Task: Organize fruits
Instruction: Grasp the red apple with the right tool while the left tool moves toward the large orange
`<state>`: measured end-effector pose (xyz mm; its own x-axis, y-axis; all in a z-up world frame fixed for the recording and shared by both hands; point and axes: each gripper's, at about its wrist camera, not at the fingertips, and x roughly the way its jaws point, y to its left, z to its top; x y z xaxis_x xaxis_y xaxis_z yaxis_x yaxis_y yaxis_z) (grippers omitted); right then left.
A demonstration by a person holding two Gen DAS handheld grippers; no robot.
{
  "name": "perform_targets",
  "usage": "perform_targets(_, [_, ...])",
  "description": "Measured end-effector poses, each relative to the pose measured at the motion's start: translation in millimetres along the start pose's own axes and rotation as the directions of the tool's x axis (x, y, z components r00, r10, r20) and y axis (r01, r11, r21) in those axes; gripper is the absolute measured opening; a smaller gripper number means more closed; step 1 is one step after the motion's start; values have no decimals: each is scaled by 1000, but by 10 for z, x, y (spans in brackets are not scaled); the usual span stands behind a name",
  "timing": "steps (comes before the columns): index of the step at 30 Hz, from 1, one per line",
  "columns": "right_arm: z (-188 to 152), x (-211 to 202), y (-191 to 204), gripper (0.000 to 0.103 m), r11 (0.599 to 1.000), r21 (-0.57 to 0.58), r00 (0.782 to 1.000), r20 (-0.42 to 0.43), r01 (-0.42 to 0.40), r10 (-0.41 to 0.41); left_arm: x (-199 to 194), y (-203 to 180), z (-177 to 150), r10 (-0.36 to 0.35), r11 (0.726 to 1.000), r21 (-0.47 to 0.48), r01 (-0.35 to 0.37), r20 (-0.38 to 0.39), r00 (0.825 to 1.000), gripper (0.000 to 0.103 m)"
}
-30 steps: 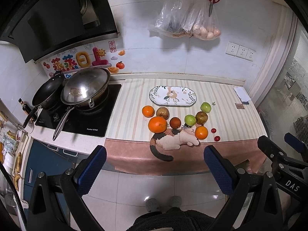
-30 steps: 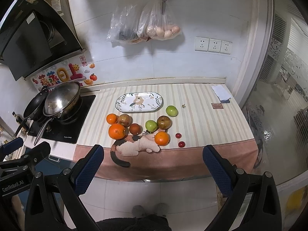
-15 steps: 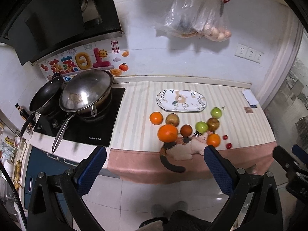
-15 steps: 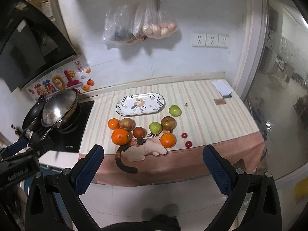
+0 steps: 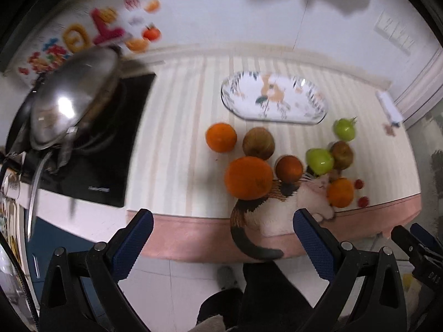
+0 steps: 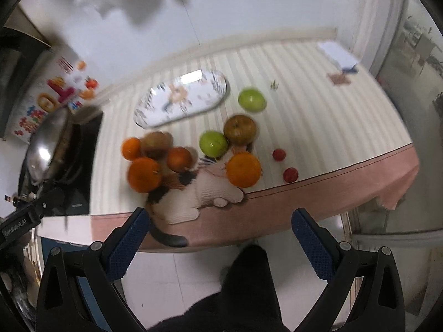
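Observation:
Several fruits lie on the striped counter: a big orange point(image 5: 248, 178) point(image 6: 144, 174), a small orange point(image 5: 221, 137), a brown fruit point(image 5: 258, 143), green apples point(image 5: 319, 161) point(image 6: 251, 99), an orange point(image 6: 243, 170) at the front and two small red fruits point(image 6: 290, 174). An oval patterned plate point(image 5: 272, 98) point(image 6: 181, 98) lies empty behind them. My left gripper point(image 5: 223, 238) and right gripper point(image 6: 220, 232) are both open and empty, in front of the counter edge and above the floor.
A cat-shaped mat point(image 5: 279, 207) point(image 6: 193, 193) hangs over the counter's pink front edge. A wok point(image 5: 72, 96) sits on the black cooktop point(image 5: 110, 149) at left. A cloth point(image 6: 337, 55) lies at the far right. A glass partition point(image 6: 415, 69) stands at right.
Both grippers have moved forward and down toward the counter, so the fruits and plate look larger. Both views are motion-blurred. Jaws remain open.

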<state>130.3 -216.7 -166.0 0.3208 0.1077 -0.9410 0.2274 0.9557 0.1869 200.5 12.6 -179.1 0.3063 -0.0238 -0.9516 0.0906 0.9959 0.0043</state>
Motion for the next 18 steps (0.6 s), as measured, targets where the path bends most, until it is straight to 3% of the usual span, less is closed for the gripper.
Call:
perform_targets(6, [337, 932, -197, 103, 999, 6, 986, -161, -37, 37, 923, -245, 360, 17, 999, 54, -8, -179, 984, 103])
perform_targets(12, [586, 1440, -269, 103, 998, 26, 968, -246, -52, 57, 1596, -499, 521, 25, 990, 143, 20, -312, 950, 103])
perform_targets(13, [619, 1498, -287, 103, 998, 28, 965, -256, -51, 56, 1674, -511, 526, -4, 990, 129, 50, -336, 942, 103])
perform_targets(16, [690, 1574, -358, 103, 998, 41, 957, -285, -47, 56, 1819, -542, 550, -34, 990, 112, 81, -367, 929, 102])
perform_targets(18, [746, 1620, -417, 103, 997, 54, 952, -301, -46, 60, 1823, -571, 570, -27, 990, 120, 73, -347, 938, 102])
